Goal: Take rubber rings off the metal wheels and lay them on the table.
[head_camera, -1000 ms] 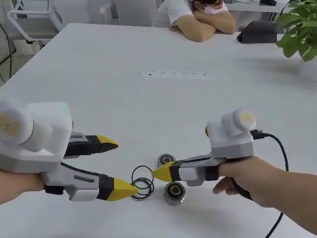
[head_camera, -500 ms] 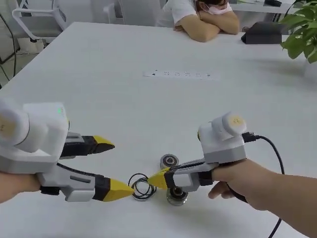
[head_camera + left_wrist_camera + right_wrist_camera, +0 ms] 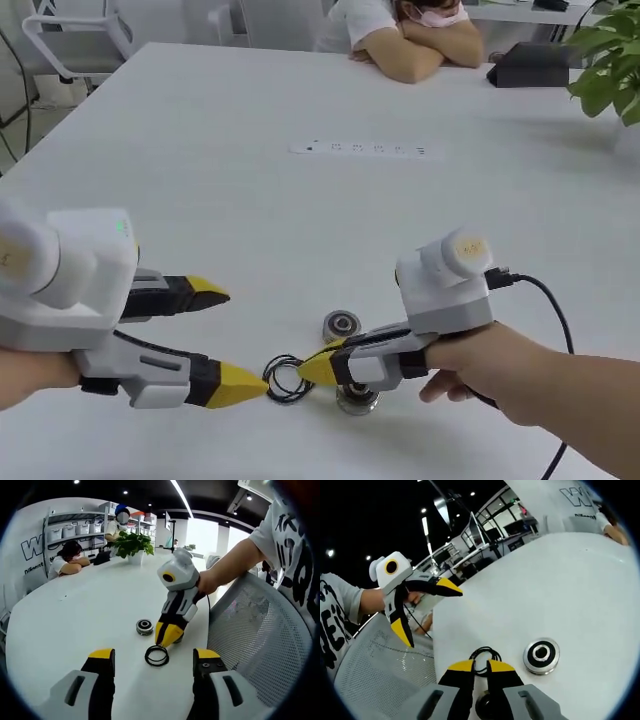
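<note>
Left claw [image 3: 247,341] is spread wide with nothing between its yellow tips. It is held low over the worktop [image 3: 250,200], its lower tip just beside the rings [image 3: 285,378]. In the left gripper view the rings lie on the worktop just past the gap between the two tips.

Right claw [image 3: 304,369] is pressed almost together, leaving a thin slit, and its point meets the rings from the other side. In the right gripper view a black loop runs into that slit. Whether the tips actually pinch it I cannot tell.

The rings are thin black loops lying one over another, and their number is hard to make out.

One wheel [image 3: 342,325] lies flat on the worktop just beyond the rings, apart from both claws. Its dark inner band is too small to tell as rubber or metal. A second wheel [image 3: 357,402] sits under the right claw, mostly hidden, with its near edge showing.

A cable [image 3: 555,300] runs from the right claw off the bottom edge. Farther back are a power strip [image 3: 365,150], a person [image 3: 405,40] leaning on folded arms and cut off at the top, and a plant [image 3: 605,60] cut by the right edge.
</note>
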The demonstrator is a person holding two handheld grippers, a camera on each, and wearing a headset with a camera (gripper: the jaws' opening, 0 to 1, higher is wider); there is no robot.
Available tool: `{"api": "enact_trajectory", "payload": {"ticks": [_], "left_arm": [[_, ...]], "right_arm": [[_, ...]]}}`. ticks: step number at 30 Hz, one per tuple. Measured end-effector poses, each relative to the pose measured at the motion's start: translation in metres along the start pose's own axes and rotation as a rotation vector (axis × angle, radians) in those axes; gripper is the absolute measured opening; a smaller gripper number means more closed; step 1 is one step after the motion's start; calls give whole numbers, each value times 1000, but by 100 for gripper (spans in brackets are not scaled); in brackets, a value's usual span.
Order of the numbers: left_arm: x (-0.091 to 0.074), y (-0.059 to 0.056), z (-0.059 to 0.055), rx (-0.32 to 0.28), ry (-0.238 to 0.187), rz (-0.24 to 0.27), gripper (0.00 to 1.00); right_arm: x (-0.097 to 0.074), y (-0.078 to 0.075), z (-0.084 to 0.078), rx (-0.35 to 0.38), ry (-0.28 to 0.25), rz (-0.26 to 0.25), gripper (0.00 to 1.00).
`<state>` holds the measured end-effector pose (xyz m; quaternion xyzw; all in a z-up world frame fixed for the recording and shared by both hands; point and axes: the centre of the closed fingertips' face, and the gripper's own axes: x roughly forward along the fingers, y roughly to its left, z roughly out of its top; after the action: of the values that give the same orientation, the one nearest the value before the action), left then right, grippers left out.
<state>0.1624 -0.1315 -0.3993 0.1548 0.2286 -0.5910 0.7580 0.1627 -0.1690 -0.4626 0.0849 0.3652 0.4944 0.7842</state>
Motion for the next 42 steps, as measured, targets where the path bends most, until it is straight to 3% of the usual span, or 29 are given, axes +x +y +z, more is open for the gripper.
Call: {"api": "enact_trajectory", "payload": {"ticks": [20,36,42], "left_arm": [[3,-1,8,8,-7,-7,61],[-5,1,15,1,-33,16,62],[-9,4,20,-3,-48,33,63]], "right_arm": [[-23,0,13,-42,-60,-24,20],[-62,6,22,-84,-151,-71,32],[-79,9,21,-152,-155,-112,40]]}}
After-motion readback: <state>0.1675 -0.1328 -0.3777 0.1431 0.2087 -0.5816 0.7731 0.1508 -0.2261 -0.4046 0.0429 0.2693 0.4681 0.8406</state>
